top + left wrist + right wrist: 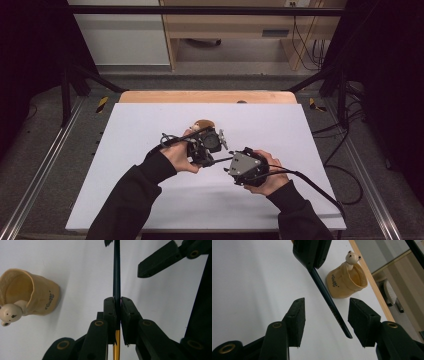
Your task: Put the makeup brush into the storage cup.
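A white tabletop (pixel 150 200) carries one tan cup (pixel 37 298) with a little bear figure on its rim. Two claws meet above it. The left claw (pixel 118 307) is clenched on one dark pencil (pixel 329 303). The right claw (pixel 325 320) stands released, its jaws either side of the pencil's free end, not touching it.

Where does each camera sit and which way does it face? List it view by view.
High view: above the table's near side, facing forward and down; both forearms show.
Left gripper view: on the left tool, looking along jaws shut on the pencil.
Right gripper view: on the right tool, jaws apart around the pencil.
Shared: pencil and bear pot.
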`<state>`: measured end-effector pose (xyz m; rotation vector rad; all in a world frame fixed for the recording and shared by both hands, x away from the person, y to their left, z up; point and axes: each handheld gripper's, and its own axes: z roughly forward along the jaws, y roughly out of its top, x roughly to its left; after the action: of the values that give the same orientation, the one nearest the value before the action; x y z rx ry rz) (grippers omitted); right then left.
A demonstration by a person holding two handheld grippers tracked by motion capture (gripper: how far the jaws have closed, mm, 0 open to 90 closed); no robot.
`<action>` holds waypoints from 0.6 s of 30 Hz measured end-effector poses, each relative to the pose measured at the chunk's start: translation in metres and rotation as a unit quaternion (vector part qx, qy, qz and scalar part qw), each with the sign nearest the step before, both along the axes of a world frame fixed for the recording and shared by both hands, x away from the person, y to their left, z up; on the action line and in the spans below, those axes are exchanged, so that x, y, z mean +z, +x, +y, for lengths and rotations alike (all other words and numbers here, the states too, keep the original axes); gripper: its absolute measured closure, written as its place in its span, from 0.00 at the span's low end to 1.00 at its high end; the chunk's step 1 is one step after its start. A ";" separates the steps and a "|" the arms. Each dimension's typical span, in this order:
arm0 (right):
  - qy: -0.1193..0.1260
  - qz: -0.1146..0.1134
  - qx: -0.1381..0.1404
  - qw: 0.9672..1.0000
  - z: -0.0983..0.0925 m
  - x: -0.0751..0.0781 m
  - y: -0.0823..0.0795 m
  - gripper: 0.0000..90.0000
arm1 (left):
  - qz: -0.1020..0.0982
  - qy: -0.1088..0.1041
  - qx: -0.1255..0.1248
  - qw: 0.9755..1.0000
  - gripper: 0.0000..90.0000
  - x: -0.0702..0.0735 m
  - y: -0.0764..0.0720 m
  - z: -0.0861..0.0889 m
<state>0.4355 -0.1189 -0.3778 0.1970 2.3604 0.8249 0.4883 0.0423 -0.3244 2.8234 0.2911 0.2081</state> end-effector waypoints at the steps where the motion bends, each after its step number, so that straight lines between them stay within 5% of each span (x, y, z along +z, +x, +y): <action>1: 0.000 -0.004 0.001 1.000 0.000 0.000 0.000 0.53 | 0.002 0.003 -0.002 1.000 0.92 0.002 0.000 -0.001; 7: -0.003 -0.019 0.007 1.000 0.002 0.001 -0.002 0.57 | 0.006 -0.002 0.001 1.000 0.92 0.005 -0.003 -0.009; 18: -0.005 -0.037 0.030 0.999 0.005 0.001 -0.004 0.71 | 0.003 0.022 -0.009 1.000 0.92 0.014 -0.006 -0.017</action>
<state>0.4314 -0.1141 -0.3772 0.0893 2.3093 0.8356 0.4826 0.0249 -0.3105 2.8688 0.2658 0.2038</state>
